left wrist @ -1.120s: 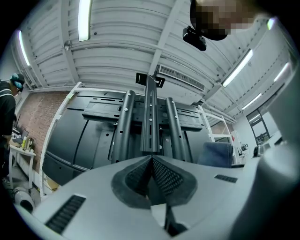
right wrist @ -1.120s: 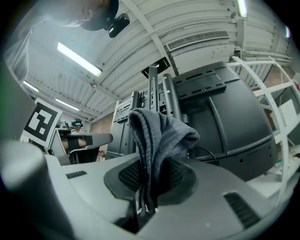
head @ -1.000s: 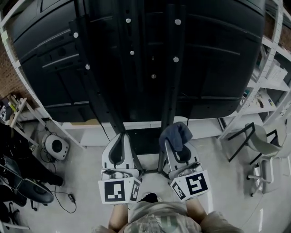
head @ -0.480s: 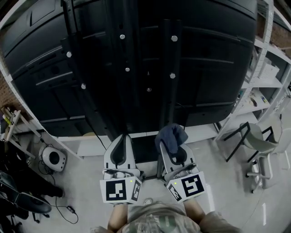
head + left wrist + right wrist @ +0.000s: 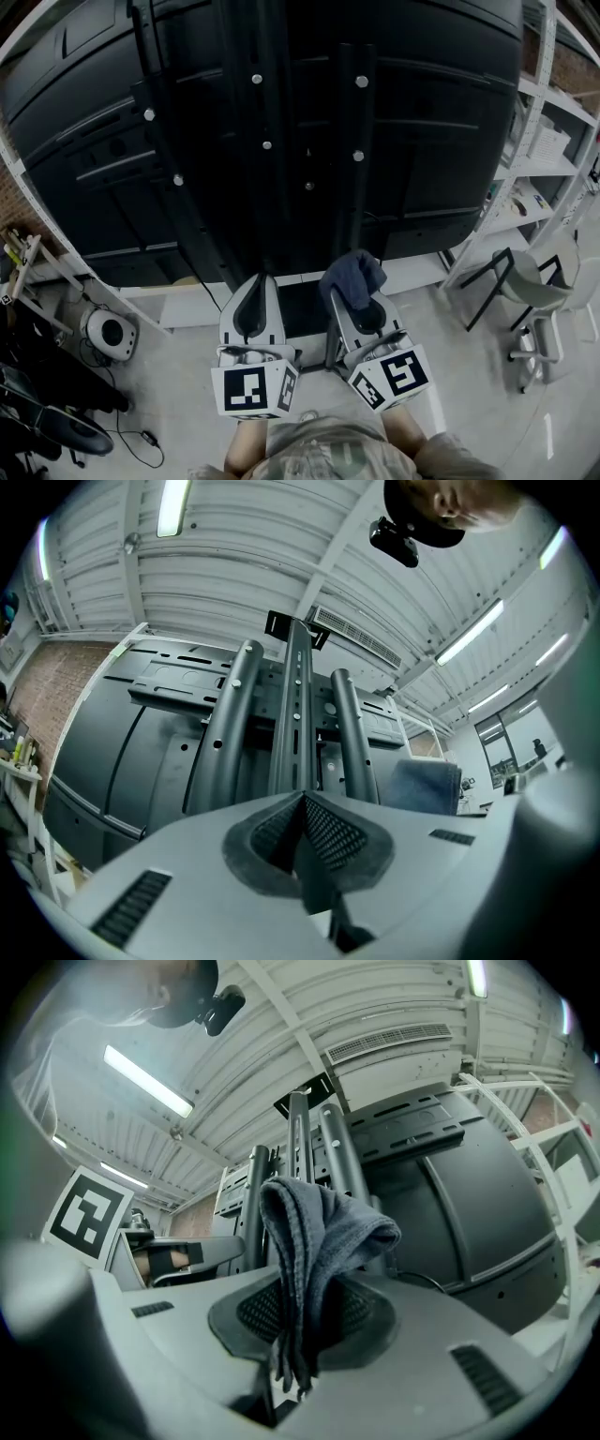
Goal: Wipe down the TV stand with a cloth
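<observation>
Grey crumpled cloth [image 5: 314,1232], clamped in your right claw [image 5: 298,1321], flops toward twelve o'clock and could snag on the black metal TV stand [image 5: 349,169]; left claw [image 5: 302,808] closed, empty.

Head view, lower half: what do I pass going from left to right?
Round white device on the floor → left gripper, jaws shut with nothing between them → right gripper, jaws shut on the cloth → grey chair.

Grey floor [image 5: 178,380] carries a round white device [image 5: 109,330] and a chair [image 5: 527,279].
</observation>
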